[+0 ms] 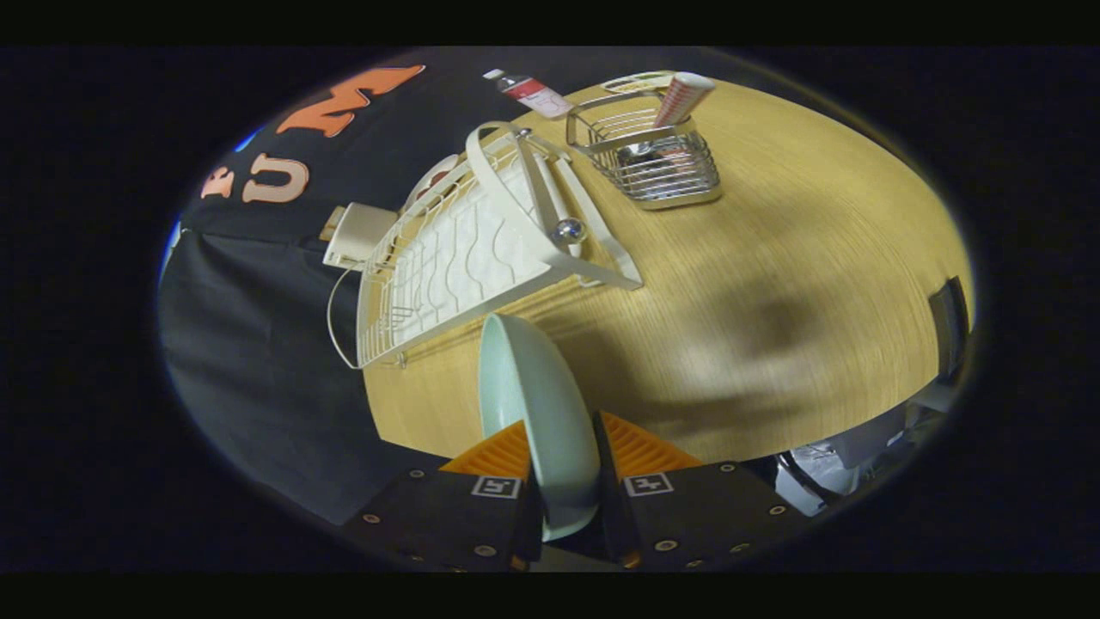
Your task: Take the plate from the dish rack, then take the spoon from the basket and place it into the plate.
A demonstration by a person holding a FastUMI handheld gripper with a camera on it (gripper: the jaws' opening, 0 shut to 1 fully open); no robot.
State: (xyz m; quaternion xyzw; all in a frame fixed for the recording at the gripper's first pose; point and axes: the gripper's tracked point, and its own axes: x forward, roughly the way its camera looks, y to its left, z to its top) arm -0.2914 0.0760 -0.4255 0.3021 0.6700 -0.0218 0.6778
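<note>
A pale green plate [537, 404] stands on edge between my two fingers, and my gripper [559, 447] is shut on its rim, holding it above the wooden table [773, 258]. Beyond the fingers lies the white wire dish rack [464, 249], with no dishes in its slots. Further off, past the rack, stands a metal wire basket [662, 159]. A shiny spoon [640, 156] shows inside the basket, beside a striped paper cup [683, 96] leaning out of it.
A bottle with a red label [533, 93] lies behind the rack near the cloth wall. A white box [357, 234] sits beside the rack's far side. A dark shadow falls on the table ahead of the fingers.
</note>
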